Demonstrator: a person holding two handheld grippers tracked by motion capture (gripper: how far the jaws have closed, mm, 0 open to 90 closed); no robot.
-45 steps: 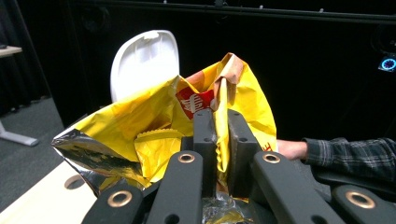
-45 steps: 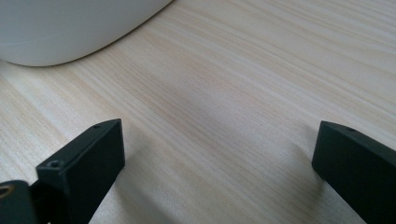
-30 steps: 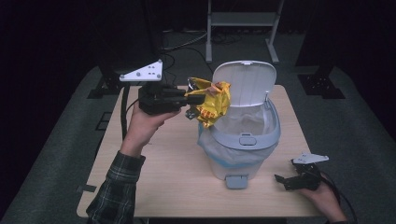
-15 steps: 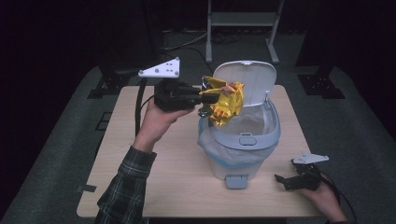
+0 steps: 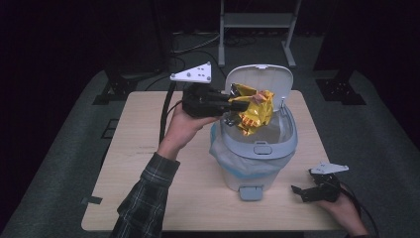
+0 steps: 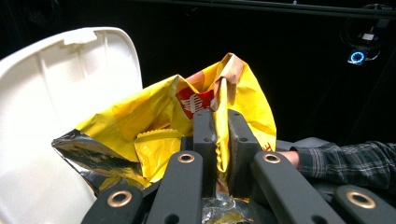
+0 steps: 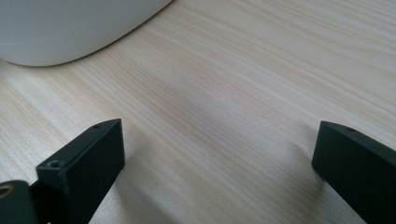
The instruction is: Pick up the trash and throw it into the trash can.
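Near the middle of the pale wooden tabletop [image 5: 148, 148], a little toward its right edge, stands a white plastic pedal bin [image 5: 257, 148] with a grey rim and a thin bag liner. Its rounded white lid [image 5: 257, 79] is tipped up and back, toward the far edge. The inside shows the liner; nothing else can be made out in it. Above the bin's open mouth hangs a crumpled yellow foil snack bag [image 5: 253, 110] with a silver lining. The left gripper [image 5: 233, 105], reaching level from the left, has its black jaws clamped tight on a fold of the bag. The right gripper [image 5: 317, 188] rests near the tabletop's near right corner, jaws spread wide with bare wood between them, just beside the bin's base.
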